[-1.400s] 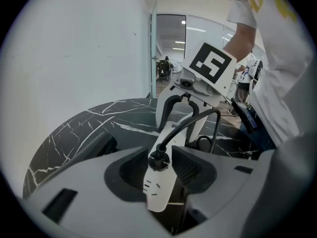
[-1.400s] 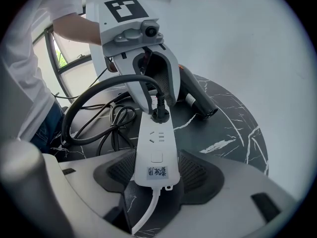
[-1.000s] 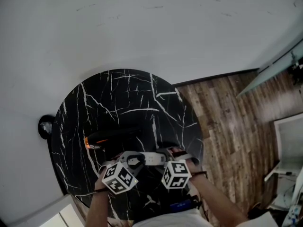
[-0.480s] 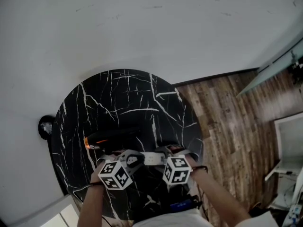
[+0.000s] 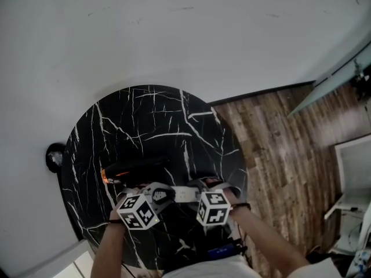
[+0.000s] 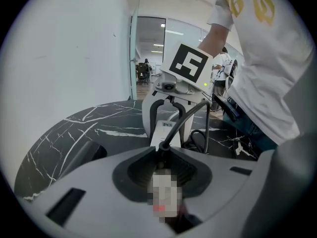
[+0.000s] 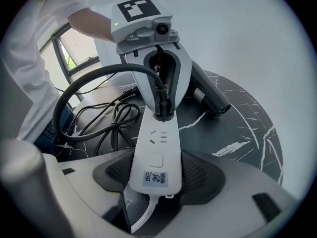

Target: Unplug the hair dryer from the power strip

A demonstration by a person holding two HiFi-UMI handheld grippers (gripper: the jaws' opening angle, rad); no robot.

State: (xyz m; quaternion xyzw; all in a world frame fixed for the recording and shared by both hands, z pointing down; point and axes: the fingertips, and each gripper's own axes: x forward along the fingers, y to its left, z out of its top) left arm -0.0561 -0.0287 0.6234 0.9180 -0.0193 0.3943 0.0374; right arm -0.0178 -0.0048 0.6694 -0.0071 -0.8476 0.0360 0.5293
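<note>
A white power strip lies on the black marble table, and my right gripper is shut on its near end, pads against both sides. A black plug sits in the strip's far socket. My left gripper is shut on that plug from above. In the left gripper view the plug shows between the jaws of the left gripper, with its cable rising away. The dark hair dryer lies behind the strip. In the head view the power strip spans between both grippers.
Loops of black cable lie on the table left of the strip, near the person's body. The hair dryer shows an orange glow at its left end. The table's front edge is close under my hands. Wooden floor lies to the right.
The left gripper's marker cube has rolled and shifted slightly left. The right gripper and the power strip have stayed where they were.
</note>
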